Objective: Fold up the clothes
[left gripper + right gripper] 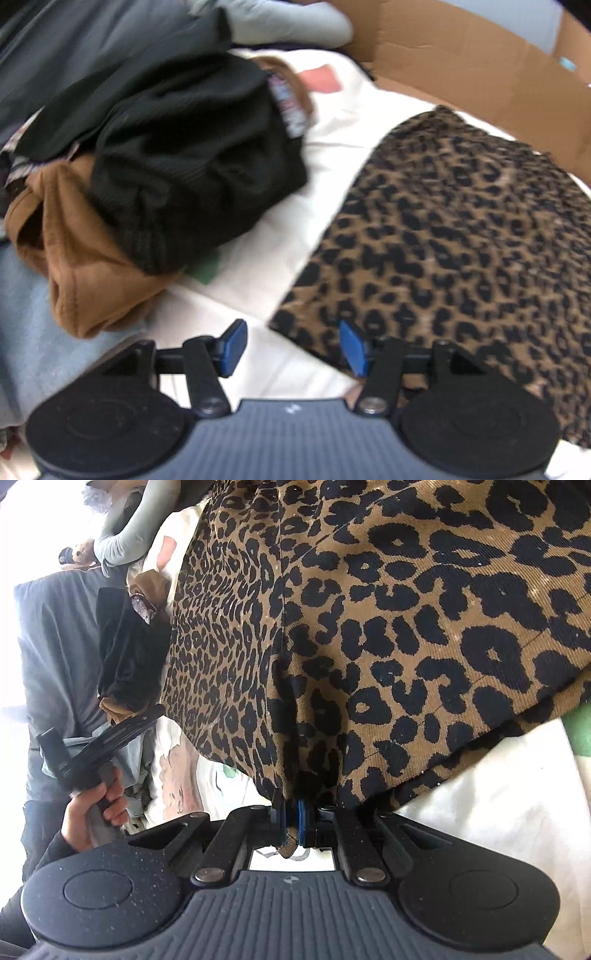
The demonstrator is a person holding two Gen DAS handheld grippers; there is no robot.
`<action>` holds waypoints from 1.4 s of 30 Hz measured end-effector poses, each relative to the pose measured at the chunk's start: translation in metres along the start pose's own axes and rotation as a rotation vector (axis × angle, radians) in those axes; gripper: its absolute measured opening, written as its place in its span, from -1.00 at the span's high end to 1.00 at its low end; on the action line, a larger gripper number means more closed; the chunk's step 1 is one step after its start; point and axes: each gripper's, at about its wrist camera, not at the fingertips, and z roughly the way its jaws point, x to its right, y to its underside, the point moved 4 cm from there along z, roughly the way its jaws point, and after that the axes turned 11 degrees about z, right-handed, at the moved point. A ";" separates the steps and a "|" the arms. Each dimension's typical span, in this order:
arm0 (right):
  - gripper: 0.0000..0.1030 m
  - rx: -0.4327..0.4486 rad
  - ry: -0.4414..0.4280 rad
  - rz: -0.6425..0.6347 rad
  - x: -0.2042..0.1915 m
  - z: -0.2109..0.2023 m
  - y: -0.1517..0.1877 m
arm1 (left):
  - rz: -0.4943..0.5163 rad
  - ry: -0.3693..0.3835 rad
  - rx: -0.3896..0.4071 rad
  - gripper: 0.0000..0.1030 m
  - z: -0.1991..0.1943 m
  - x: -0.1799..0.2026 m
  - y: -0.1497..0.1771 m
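On a white sheet (332,122), a leopard garment (461,229) was pinched by the shut right gripper (291,825), partly spread; the left gripper (291,347) was held open and empty, beside crumpled clothes (177,155).

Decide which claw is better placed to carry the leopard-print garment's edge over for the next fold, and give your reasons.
Right, probably. The right claw is already shut on the hem of the leopard-print fabric garment, lifting it. The left claw is open and empty over the white sheet, beside the garment's edge.

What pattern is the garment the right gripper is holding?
Leopard print, black spots on tan; clearest in the right wrist view.
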 end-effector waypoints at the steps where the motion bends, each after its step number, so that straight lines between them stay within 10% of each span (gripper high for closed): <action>1: 0.93 0.000 0.001 -0.002 0.000 0.000 0.000 | -0.015 0.004 0.001 -0.09 0.004 -0.002 0.002; 15: 0.93 -0.008 0.017 -0.016 -0.002 0.002 0.000 | -0.029 0.041 0.053 0.82 0.013 0.000 0.003; 26: 0.93 -0.043 0.021 -0.040 -0.017 0.016 0.001 | 0.004 -0.021 0.119 0.88 -0.020 -0.008 -0.028; 35: 0.92 -0.067 0.061 -0.076 -0.023 0.028 0.003 | 0.030 -0.057 0.000 0.80 0.012 0.001 -0.012; 42: 0.62 -0.082 0.062 -0.124 -0.030 0.001 -0.002 | 0.003 -0.098 0.018 0.59 -0.004 0.005 -0.019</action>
